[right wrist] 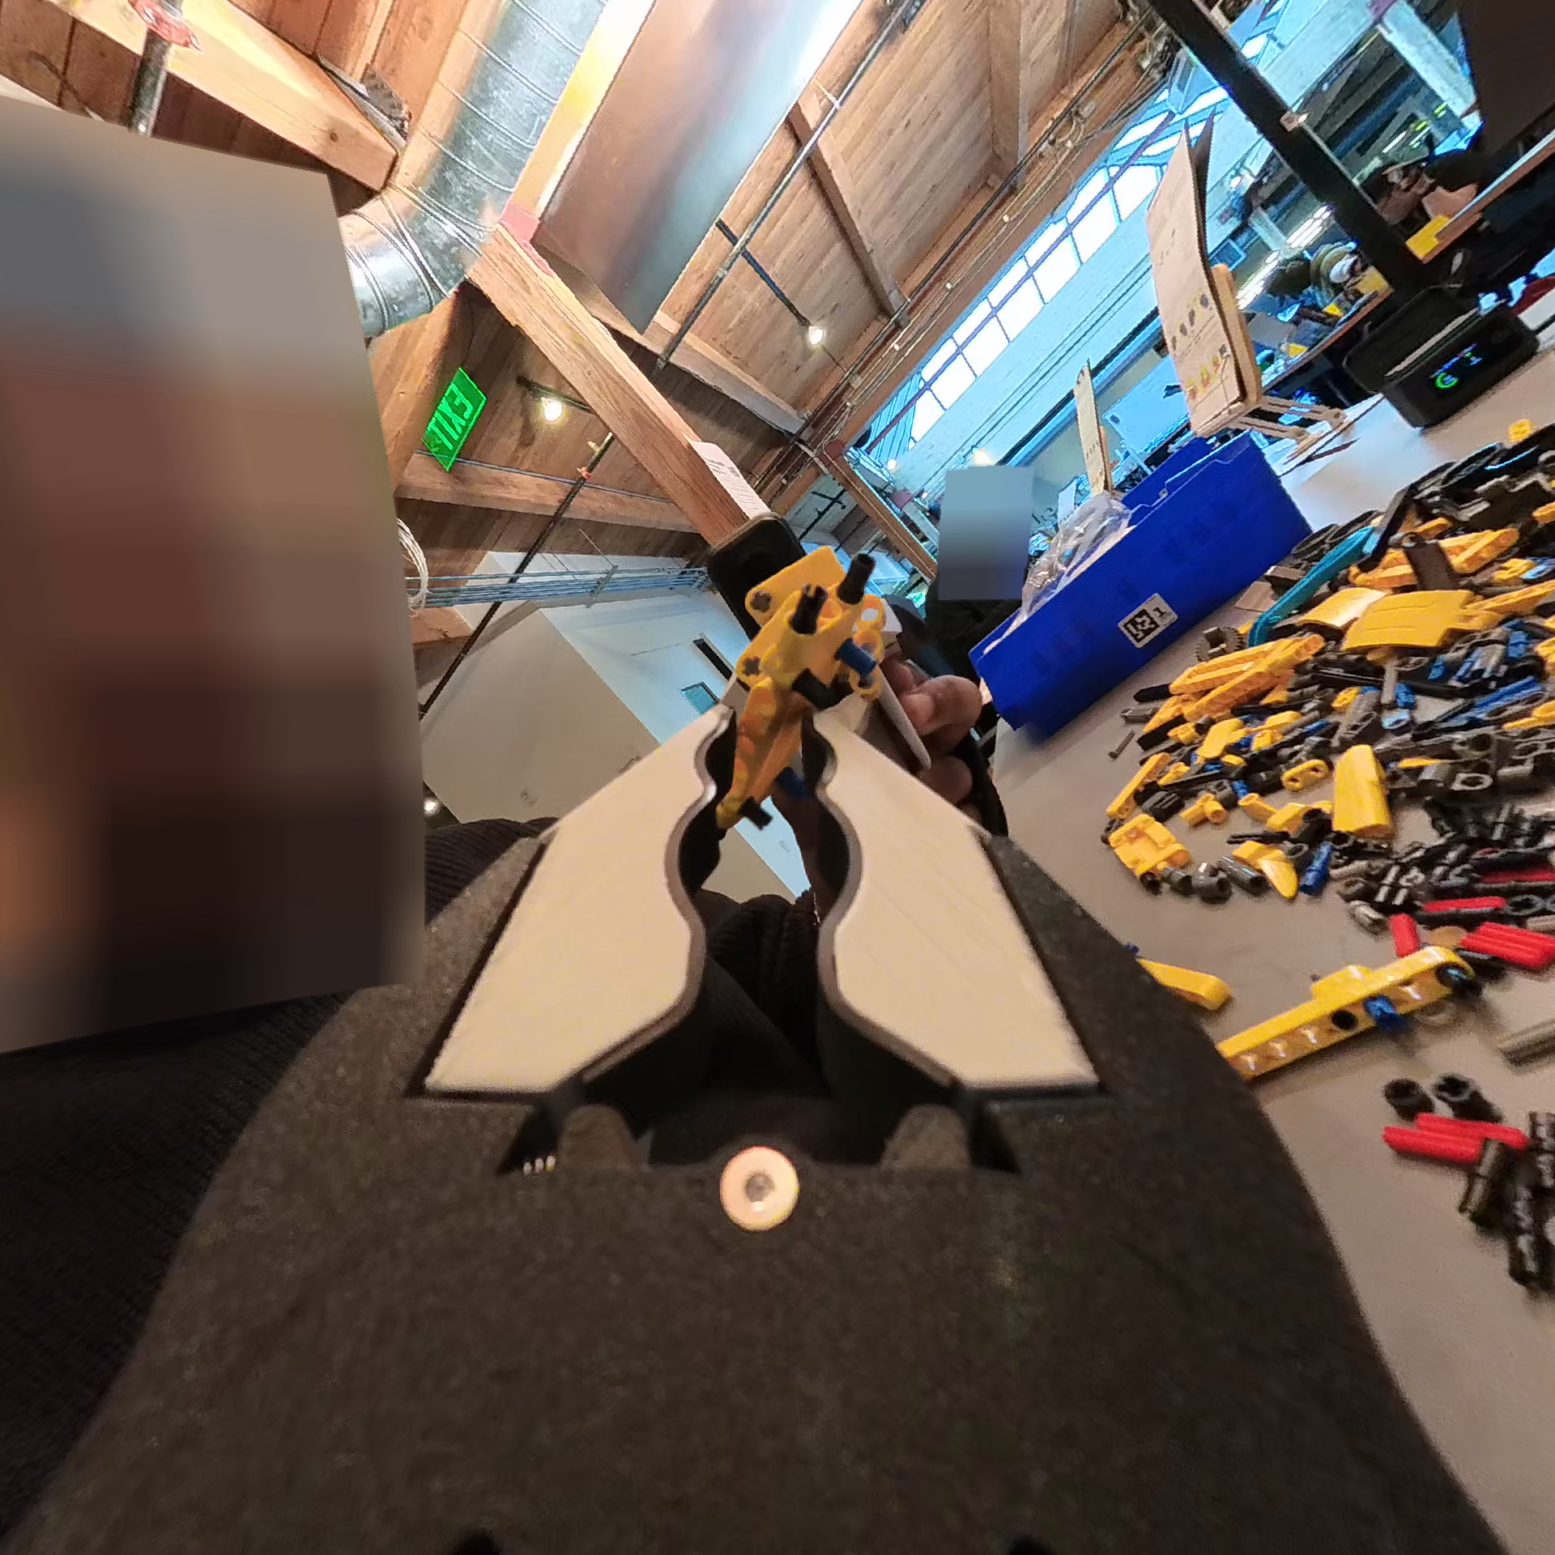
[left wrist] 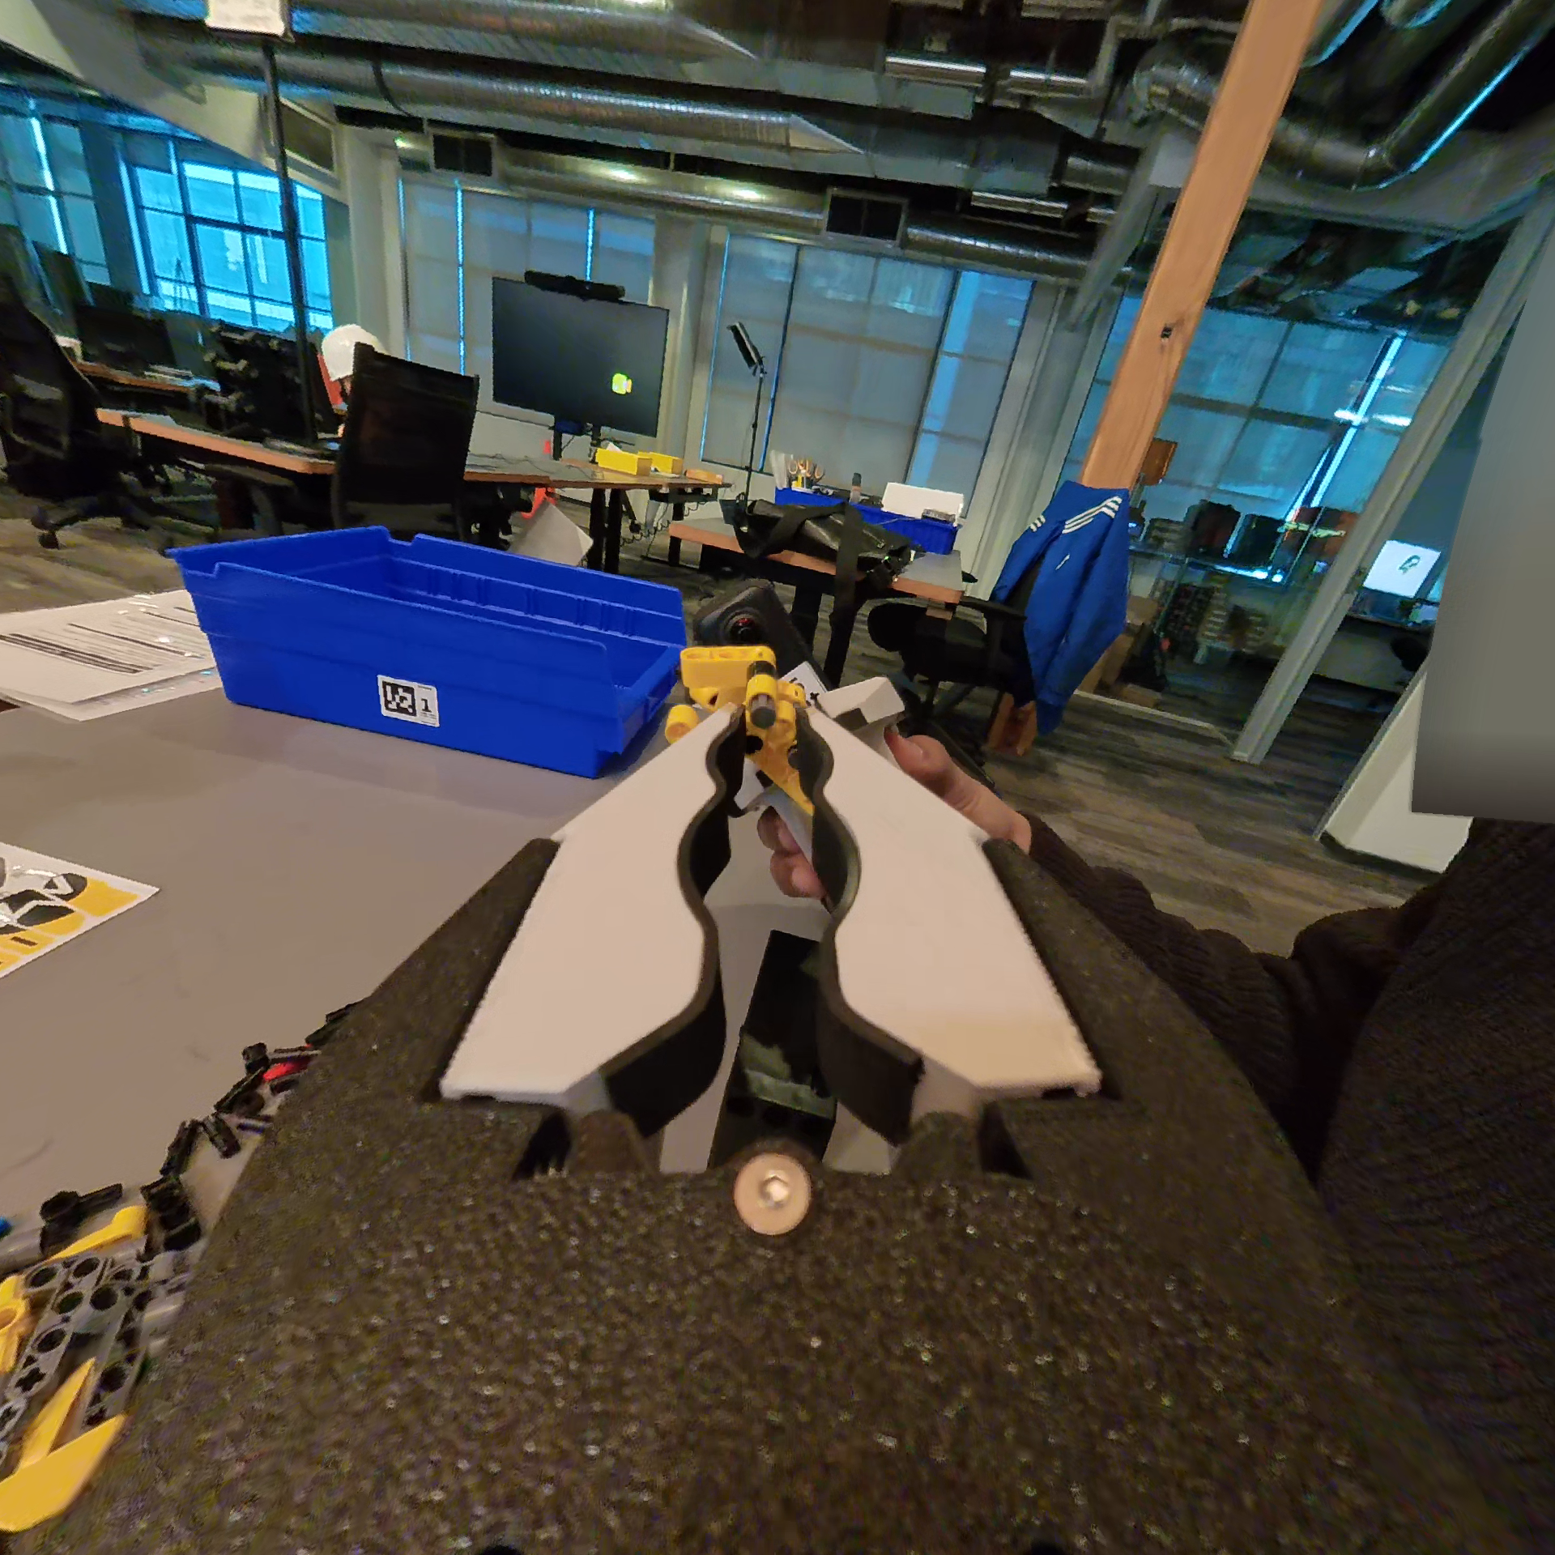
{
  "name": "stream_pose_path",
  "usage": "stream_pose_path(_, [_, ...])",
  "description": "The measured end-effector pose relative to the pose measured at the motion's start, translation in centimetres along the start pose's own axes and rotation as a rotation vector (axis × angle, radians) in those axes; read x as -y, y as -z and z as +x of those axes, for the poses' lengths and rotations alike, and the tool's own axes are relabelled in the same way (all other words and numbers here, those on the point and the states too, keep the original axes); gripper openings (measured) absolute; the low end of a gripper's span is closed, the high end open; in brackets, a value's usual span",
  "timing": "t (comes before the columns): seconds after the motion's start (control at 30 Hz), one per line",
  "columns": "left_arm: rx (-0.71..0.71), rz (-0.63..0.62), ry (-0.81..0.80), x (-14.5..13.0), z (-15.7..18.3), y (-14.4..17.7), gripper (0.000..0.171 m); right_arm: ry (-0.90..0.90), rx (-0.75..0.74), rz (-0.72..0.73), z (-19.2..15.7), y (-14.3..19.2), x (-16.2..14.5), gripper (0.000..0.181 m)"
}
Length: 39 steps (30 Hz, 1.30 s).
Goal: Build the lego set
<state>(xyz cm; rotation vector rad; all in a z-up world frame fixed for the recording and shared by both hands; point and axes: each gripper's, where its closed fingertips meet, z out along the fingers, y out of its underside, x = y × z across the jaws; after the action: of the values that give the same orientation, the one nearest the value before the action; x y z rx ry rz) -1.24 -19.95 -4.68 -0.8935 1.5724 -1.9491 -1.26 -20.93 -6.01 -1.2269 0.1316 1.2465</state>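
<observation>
The grey table (right wrist: 1313, 1262) is cut off at the frame edge. On it stands a blue bin (left wrist: 437, 648), its inside hidden from here, and a loose heap of yellow, black and red building pieces (right wrist: 1380, 715). Above the table, both grippers pinch one small yellow assembly (left wrist: 757, 698): the left gripper (left wrist: 767, 740) and right gripper (right wrist: 770, 757) are narrowed onto it, their tips covering its lower part.

Blue bin (left wrist: 437, 623) — paper sheets (left wrist: 101, 652).
</observation>
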Motion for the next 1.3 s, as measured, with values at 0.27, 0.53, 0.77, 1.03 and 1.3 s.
stream_pose_path(0.27, [-0.094,0.009,0.064,-0.2,0.7,-0.1,0.007,0.038,-0.015,0.005,0.1,0.9,0.4,0.010])
stream_pose_path(0.53, [-0.077,0.010,0.036,-0.2,0.6,0.0,0.007,0.224,-0.162,-0.074,0.4,0.7,0.1,0.011])
stream_pose_path(0.77, [-0.073,0.015,0.036,-0.1,0.7,0.0,0.007,0.168,-0.113,-0.059,0.3,0.4,-0.1,0.013])
stream_pose_path(1.03, [-0.070,0.017,0.047,-0.2,0.5,0.0,0.007,0.122,-0.102,-0.027,0.8,0.0,0.0,0.011])
stream_pose_path(1.3, [-0.070,0.028,-0.005,0.2,1.0,0.0,0.008,0.126,-0.094,-0.043,0.5,-0.2,-0.2,0.010])
